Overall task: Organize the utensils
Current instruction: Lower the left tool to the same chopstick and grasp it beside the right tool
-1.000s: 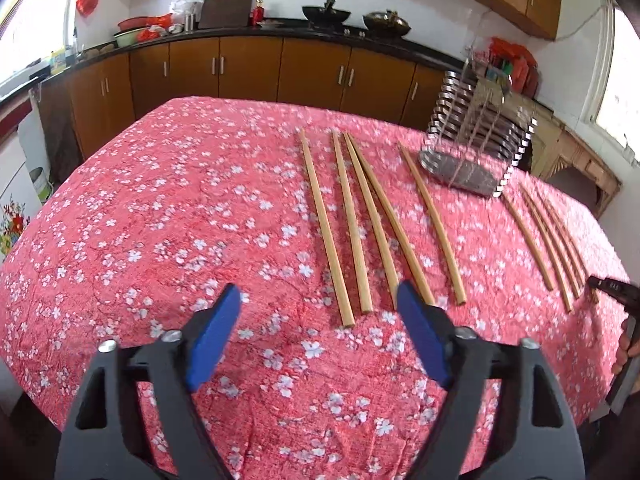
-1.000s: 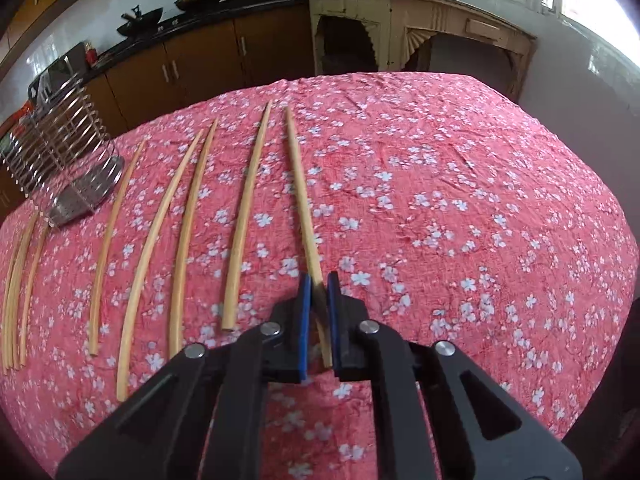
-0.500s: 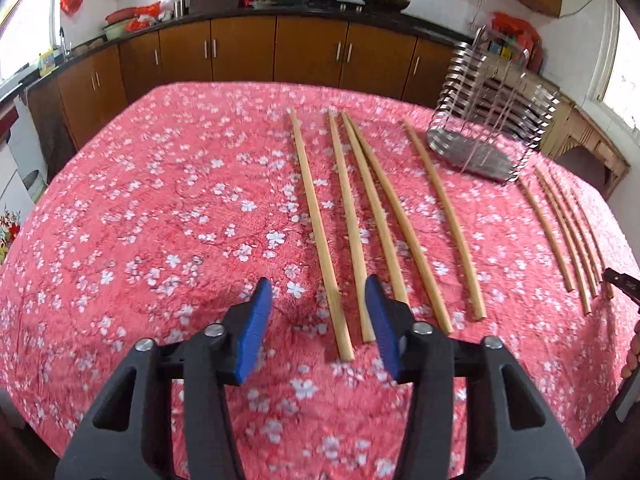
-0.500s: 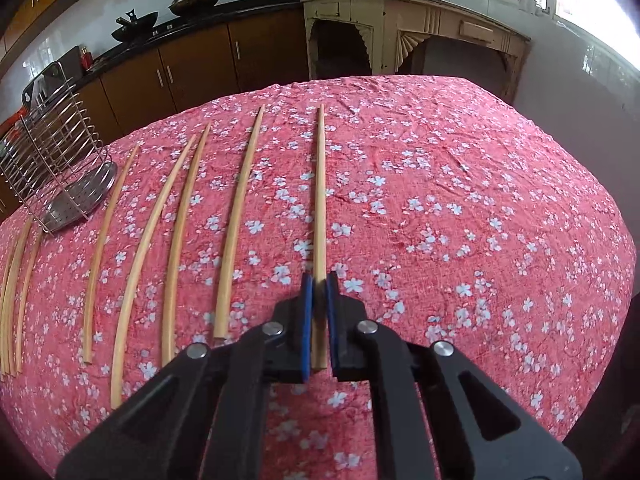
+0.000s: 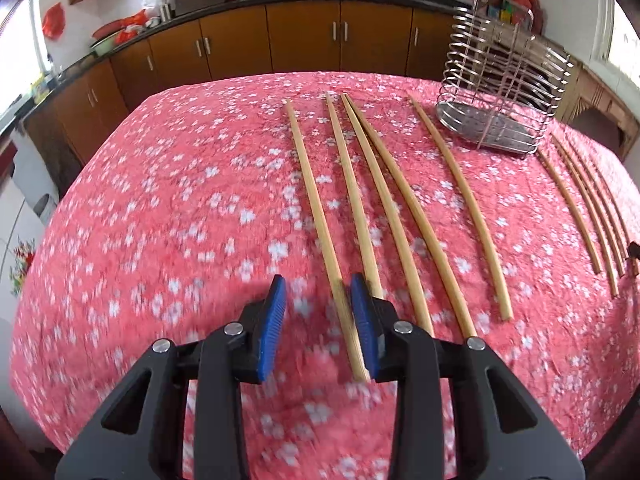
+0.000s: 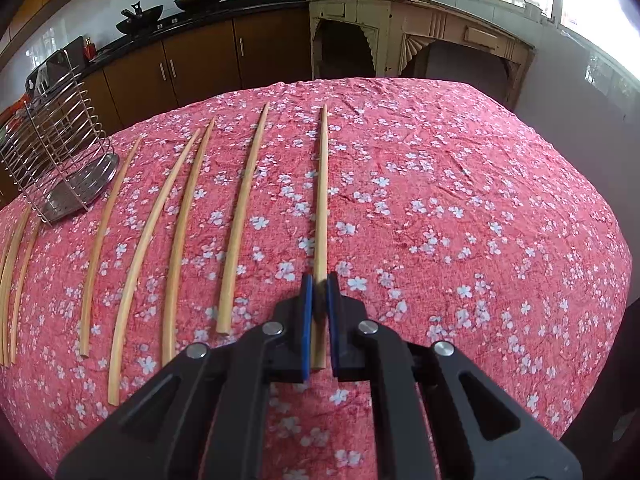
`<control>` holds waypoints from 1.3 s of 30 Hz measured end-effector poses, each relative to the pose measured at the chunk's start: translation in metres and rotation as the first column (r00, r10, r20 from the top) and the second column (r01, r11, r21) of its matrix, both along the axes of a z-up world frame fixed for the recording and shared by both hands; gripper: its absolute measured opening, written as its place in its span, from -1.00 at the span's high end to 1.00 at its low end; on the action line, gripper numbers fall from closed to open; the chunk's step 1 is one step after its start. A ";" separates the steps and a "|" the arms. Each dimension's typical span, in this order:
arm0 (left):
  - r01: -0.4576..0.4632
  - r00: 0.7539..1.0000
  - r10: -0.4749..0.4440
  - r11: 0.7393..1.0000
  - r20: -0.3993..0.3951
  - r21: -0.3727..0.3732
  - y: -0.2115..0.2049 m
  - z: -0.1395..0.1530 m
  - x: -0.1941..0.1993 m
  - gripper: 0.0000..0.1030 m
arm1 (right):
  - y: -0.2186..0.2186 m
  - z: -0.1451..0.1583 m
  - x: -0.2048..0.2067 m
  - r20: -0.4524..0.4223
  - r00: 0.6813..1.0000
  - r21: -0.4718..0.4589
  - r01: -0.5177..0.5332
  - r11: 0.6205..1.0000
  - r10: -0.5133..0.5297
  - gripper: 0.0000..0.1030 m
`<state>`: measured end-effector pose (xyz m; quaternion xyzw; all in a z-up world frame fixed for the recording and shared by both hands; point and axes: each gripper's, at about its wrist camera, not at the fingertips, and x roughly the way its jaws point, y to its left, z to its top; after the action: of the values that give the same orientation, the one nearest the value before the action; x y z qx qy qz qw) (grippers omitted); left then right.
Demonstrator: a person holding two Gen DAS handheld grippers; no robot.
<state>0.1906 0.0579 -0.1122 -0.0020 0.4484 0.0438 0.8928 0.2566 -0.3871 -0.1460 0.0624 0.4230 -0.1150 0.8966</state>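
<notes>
Several bamboo chopsticks lie side by side on the pink flowered tablecloth (image 5: 180,200). My left gripper (image 5: 318,292) straddles the near end of the leftmost chopstick (image 5: 312,196). Its jaws are closing: the stick lies against the right blue pad (image 5: 362,320), while the left pad still stands off it. In the right wrist view my right gripper (image 6: 319,300) is shut on the near end of the rightmost chopstick (image 6: 322,200), which points straight away over the cloth. The wire utensil rack (image 5: 500,92) stands at the far side, between the two groups of sticks.
The wire rack (image 6: 60,160) stands at the left in the right wrist view. Brown kitchen cabinets (image 5: 304,40) with woks on the counter run behind the table. A cream wooden side table (image 6: 420,40) stands under the window. The cloth right of the held stick is bare (image 6: 480,220).
My left gripper has moved forward over the leftmost chopstick's near end and its jaws have narrowed around it. The stick in my right gripper has swung from slanting left to pointing straight ahead.
</notes>
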 end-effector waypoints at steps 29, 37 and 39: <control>0.068 0.997 -0.066 0.997 0.041 -0.040 0.039 -0.001 -0.016 0.81 | -0.007 -0.002 -0.014 0.012 1.000 0.016 0.004 1.000 -0.004 0.52; 0.041 0.998 -0.039 0.998 0.043 -0.039 0.033 0.002 -0.035 0.81 | -0.003 -0.002 -0.013 0.022 0.999 0.006 0.025 1.000 -0.025 0.93; 0.042 0.998 -0.041 0.999 0.048 -0.026 0.033 0.002 -0.033 0.81 | -0.006 -0.002 -0.009 0.015 1.000 0.013 0.027 1.000 -0.027 0.95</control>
<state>0.1577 0.0907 -0.1101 -0.0059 0.4276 0.0189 0.9037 0.2477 -0.3935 -0.1477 0.0747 0.4161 -0.1241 0.8977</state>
